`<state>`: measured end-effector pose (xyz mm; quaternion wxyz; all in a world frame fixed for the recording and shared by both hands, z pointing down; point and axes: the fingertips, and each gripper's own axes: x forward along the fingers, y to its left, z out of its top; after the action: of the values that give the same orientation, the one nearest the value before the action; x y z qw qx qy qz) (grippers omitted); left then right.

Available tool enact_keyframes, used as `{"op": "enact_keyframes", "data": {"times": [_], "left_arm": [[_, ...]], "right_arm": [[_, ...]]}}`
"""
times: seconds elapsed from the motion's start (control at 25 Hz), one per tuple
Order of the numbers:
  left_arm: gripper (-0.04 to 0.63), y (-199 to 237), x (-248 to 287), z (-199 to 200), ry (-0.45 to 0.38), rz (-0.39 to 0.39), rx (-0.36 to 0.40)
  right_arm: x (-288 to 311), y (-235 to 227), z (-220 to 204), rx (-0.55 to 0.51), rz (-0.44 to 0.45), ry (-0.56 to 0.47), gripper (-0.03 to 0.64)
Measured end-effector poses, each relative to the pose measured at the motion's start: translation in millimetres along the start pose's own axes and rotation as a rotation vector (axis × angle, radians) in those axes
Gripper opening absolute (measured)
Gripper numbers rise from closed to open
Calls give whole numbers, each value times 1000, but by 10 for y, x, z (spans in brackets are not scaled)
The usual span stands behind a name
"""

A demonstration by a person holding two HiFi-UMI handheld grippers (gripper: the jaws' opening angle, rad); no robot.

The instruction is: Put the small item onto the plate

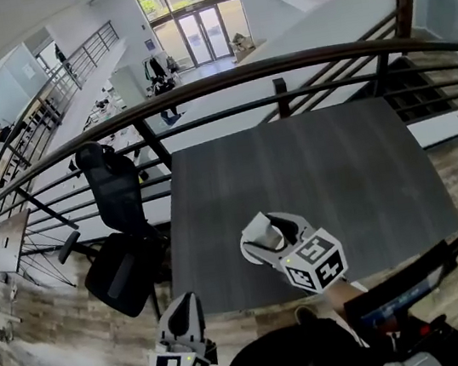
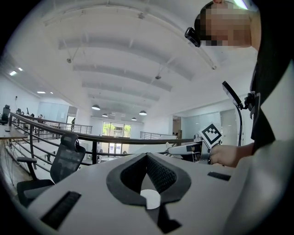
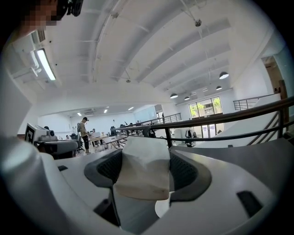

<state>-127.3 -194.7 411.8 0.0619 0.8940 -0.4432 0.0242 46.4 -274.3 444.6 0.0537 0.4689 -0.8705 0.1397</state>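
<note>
Far left, black office chair (image 1: 121, 238) just beside the dark table (image 1: 337, 161). Next, left gripper (image 1: 183, 306) low over the wooden floor (image 1: 83, 347), off the table's near corner, jaws pressed together on nothing. Right of it, right gripper (image 1: 267, 230) above the table's near edge, jaws clamped on the small pale item (image 3: 142, 170), held clear of the tabletop.

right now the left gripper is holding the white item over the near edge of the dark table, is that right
No. It is the right gripper that is shut on the white item, as the right gripper view shows. The left gripper is shut with nothing in it. The rest stands: the item is over the near edge of the dark table.
</note>
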Motion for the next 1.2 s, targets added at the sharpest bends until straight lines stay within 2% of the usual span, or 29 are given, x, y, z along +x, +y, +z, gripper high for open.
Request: {"op": "enact_keyframes", "data": {"times": [0.24,0.44,0.92,1.2], "left_arm": [[3,81,52,-6,17,44,12],[3,46,57,61,26,70,-12],[3,138,180,76,36,158,-27],[3,-1,181,145,37,211,-30]], "right_arm": [[258,-163,-188,23,20,58,325],[387,-222,-283,6,48,96,325],[808,-590,-1060,-9,63,250,325],[830,-728,-1418,-5,86,344,325]]}}
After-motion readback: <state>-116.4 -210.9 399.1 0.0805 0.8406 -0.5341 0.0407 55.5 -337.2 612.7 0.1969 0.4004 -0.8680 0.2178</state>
